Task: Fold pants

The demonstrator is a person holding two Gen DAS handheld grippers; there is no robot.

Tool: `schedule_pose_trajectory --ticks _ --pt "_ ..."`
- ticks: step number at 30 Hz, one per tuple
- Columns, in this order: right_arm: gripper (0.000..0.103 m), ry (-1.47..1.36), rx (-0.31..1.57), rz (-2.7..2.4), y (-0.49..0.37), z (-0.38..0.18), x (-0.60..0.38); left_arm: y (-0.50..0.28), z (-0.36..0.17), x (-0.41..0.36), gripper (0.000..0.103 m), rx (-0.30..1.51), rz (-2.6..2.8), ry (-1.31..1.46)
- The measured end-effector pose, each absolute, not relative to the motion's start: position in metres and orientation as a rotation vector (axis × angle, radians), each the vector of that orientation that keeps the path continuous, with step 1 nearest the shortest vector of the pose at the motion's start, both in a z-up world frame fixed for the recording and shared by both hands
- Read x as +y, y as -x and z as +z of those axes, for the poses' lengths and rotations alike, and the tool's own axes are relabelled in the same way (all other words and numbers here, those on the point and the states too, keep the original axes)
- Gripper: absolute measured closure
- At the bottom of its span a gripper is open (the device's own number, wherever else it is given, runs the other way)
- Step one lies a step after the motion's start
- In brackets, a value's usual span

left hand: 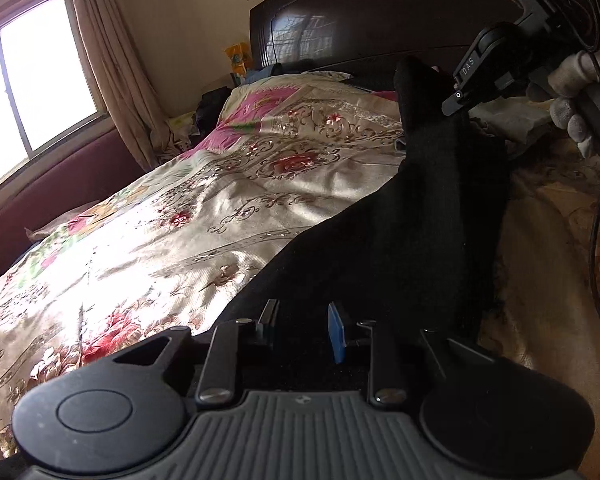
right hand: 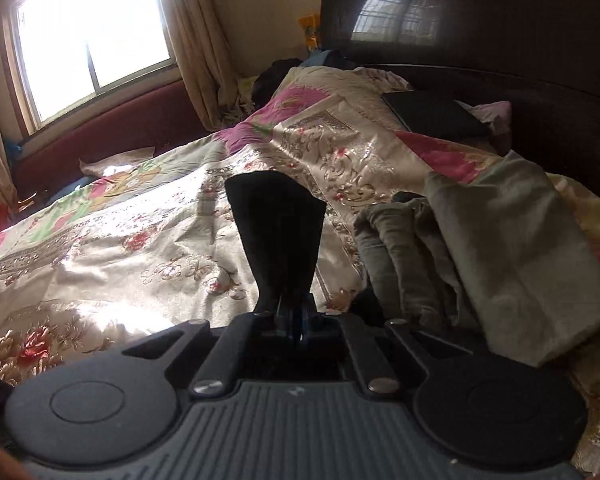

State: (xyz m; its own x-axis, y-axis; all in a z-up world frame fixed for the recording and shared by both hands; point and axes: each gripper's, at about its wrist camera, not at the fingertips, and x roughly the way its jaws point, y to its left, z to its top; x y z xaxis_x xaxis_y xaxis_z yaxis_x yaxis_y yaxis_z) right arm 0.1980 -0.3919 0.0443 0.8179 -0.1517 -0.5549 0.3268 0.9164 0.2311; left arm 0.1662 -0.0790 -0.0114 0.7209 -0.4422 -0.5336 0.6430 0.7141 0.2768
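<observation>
- Lying stretched across the flowered bedspread (left hand: 148, 208), black pants (left hand: 380, 248), running as one long dark band from the left gripper (left hand: 304, 320) toward the right gripper (left hand: 456, 106).
- Pinching a flap of the black cloth, right gripper fingers pressed together on it, the flap (right hand: 276, 232) standing up and fanning out past the tips in the right wrist view.
- Standing apart, left gripper fingers, black cloth lying under and between them; cannot tell whether the pads are pressing on it.
- Judging progress as early to middle: the pants looking narrowed into a single strip, possibly leg laid on leg, but no end-to-end fold showing yet.
- Remaining, by that reading: bringing one end over onto the other and flattening the stack.
- Looking matte, thick and soft, the cloth sagging between the two grips.
- Sitting just beside on the bed, a pile of grey-green clothes (right hand: 512, 248), apparently already folded.
</observation>
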Motion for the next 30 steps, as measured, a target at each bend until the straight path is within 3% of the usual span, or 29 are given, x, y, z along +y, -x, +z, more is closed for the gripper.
schedule_pose_trajectory --ticks 5,7,15,20,25,30 --pt "0.095 -0.427 0.674 -0.303 -0.187 0.008 -0.418 -0.157 -0.016 -0.098 0.060 0.457 -0.652 -0.554" --pt "0.091 -0.421 0.671 -0.321 -0.185 0.006 -0.421 -0.156 -0.018 -0.103 0.060 0.461 -0.657 -0.576" --pt "0.087 -0.453 0.623 -0.305 -0.175 0.006 -0.431 -0.157 -0.027 -0.114 0.060 0.493 -0.680 -0.586" --pt "0.092 -0.536 0.650 -0.354 -0.170 -0.007 -0.448 -0.153 -0.043 -0.118 0.060 0.539 -0.693 -0.621" --pt "0.085 -0.532 0.637 -0.358 -0.155 -0.003 -0.449 -0.148 -0.044 -0.114 0.060 0.535 -0.700 -0.625" --pt "0.084 -0.545 0.616 -0.363 -0.158 0.002 -0.454 -0.143 -0.043 -0.112 0.060 0.532 -0.698 -0.647"
